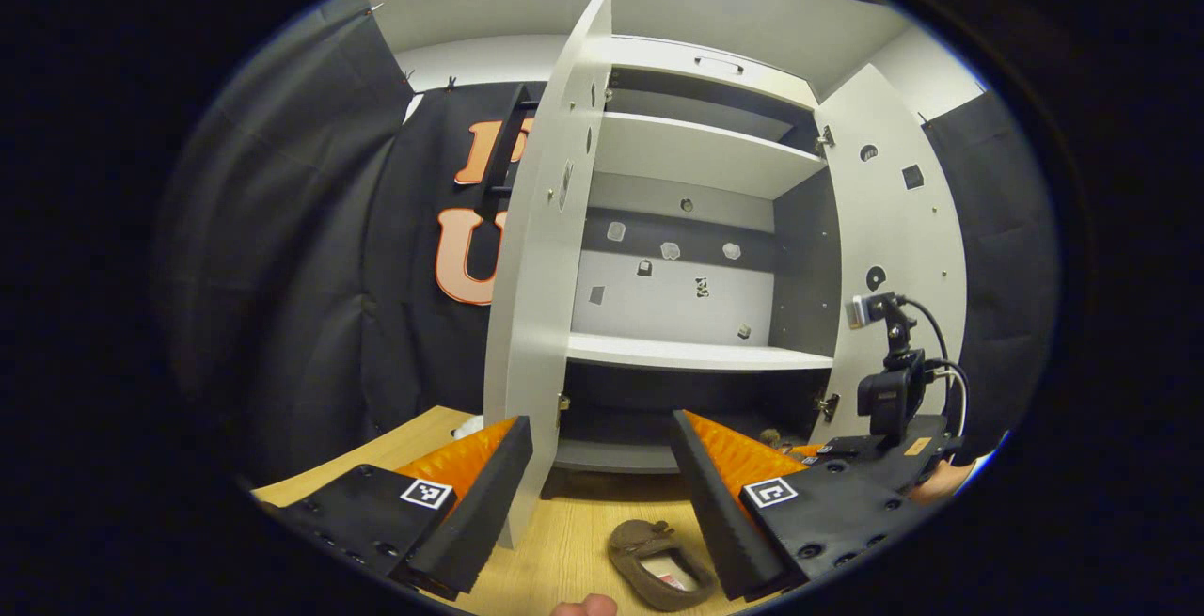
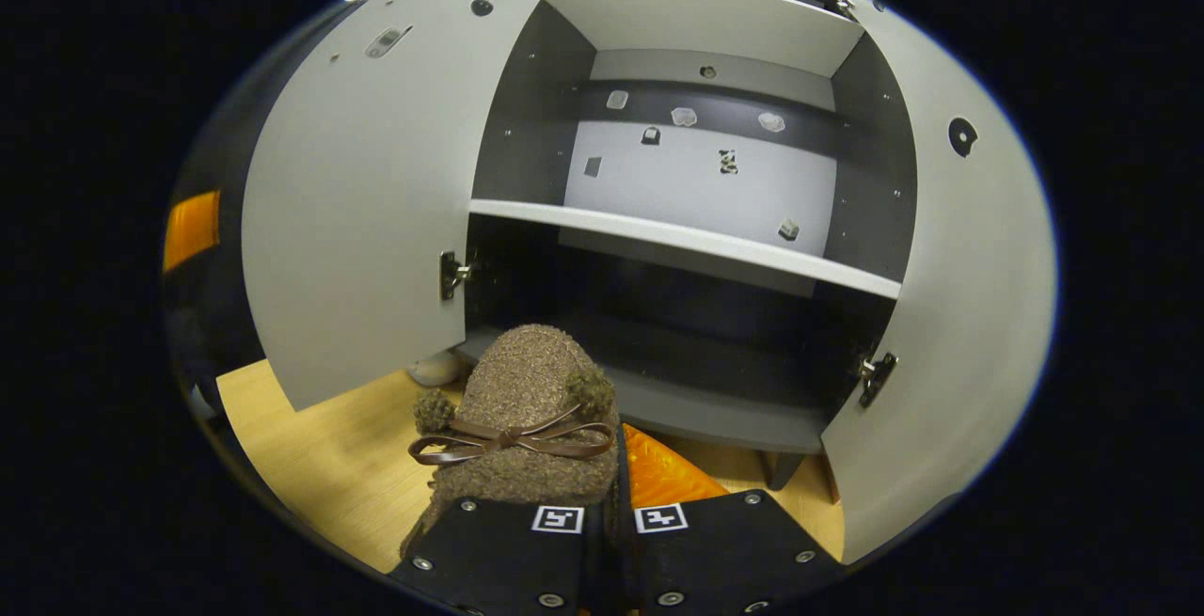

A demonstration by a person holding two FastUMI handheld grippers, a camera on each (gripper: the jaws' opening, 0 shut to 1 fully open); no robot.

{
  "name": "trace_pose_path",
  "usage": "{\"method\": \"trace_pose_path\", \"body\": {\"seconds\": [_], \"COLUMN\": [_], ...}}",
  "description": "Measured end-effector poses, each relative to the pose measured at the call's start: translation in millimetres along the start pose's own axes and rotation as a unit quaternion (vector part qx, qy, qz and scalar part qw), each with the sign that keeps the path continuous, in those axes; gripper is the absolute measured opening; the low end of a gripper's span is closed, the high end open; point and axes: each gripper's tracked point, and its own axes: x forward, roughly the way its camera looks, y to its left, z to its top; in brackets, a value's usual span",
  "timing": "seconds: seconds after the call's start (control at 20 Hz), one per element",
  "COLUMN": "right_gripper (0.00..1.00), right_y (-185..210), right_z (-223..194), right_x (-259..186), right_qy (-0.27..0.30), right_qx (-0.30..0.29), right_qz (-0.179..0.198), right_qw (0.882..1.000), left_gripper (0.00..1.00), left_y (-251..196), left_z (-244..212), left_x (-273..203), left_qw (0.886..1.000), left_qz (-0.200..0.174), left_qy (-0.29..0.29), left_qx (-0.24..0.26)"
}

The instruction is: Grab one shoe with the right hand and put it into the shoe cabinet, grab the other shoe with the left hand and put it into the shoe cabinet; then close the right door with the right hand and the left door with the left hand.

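Observation:
A brown fuzzy shoe point(image 2: 527, 400) with a dark bow is held low in front of the shoe cabinet's point(image 2: 715, 240) bottom compartment, and my right gripper point(image 2: 616, 451) is shut on its edge. Both cabinet doors stand wide open: the left door point(image 2: 367, 193) and the right door point(image 2: 950, 315). In the left gripper view the second brown shoe point(image 1: 658, 564) lies on the wooden floor point(image 1: 564, 541), opening up, just below my open left gripper point(image 1: 600, 423). The right gripper point(image 1: 894, 451) also appears there, low beside the right door point(image 1: 894, 221).
The left door point(image 1: 541, 268) stands edge-on right ahead of my left finger. The cabinet has white shelves point(image 2: 677, 235) and a dark bottom shelf point(image 2: 724, 414) raised on short legs. Black cloth walls point(image 1: 310, 268) close in the sides. A fingertip point(image 1: 583, 607) shows at the bottom.

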Motion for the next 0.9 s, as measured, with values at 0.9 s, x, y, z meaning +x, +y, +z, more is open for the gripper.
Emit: {"method": "trace_pose_path", "body": {"seconds": [0.9], "right_gripper": [0.06], "right_y": [-88.4], "right_z": [152.4], "right_x": [39.8], "right_qy": [-0.021], "right_qx": [-0.031], "right_qz": [-0.133], "right_qw": [0.990], "left_gripper": [0.97], "left_y": [-33.6], "left_z": [-33.0], "left_x": [39.3], "left_qw": [0.996], "left_qz": [-0.084], "left_qy": [0.027], "left_qx": [-0.022]}}
